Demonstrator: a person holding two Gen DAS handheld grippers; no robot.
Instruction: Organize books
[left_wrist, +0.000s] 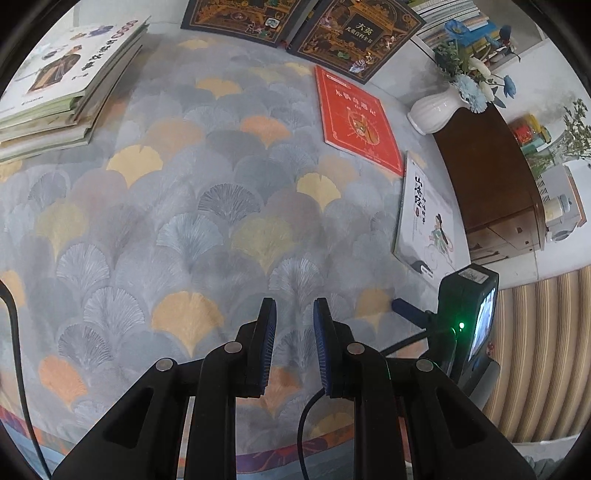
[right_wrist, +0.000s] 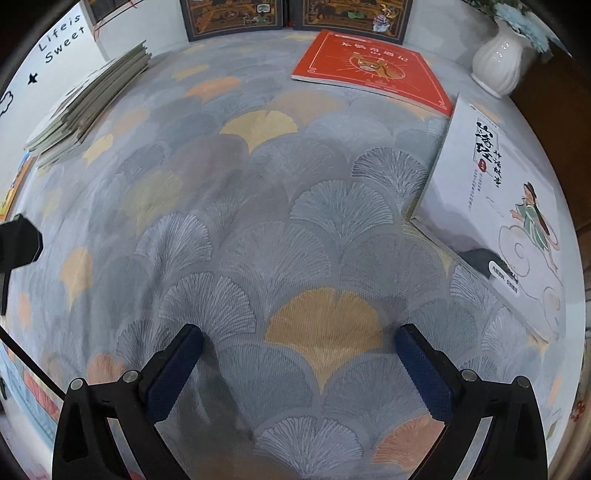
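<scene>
Nearest to us hang our two tongs, both aimed down at the table (right_wrist: 258, 221), which wears a grey cloth printed with fan-shaped leaves in yellow and orange. Under both tongs we see bare cloth only.

Biggest among the books are two dark books (left_wrist: 306, 26) with gold ornament, standing against the wall at the far edge. To the far left lies a stack of books (left_wrist: 62, 92), pale green at the edges, piled flat. Right of centre a red book (right_wrist: 369, 70) lies flat just in front of the dark pair. Close to its near right corner we find a white book (right_wrist: 495, 206) with a drawn figure on a cloud, lying flat near the table's right edge. Whether these two touch, we cannot tell.

Beyond the white book stands a white vase (left_wrist: 436, 109) with blue flowers, beside a brown cabinet (left_wrist: 491, 173).

Our left tongs (left_wrist: 294, 325) are nearly pressed together, with a narrow gap between the blue pads and nothing in it. Our right tongs (right_wrist: 299, 350) are spread wide and hold nothing; from the left view we see their body low at the right.
</scene>
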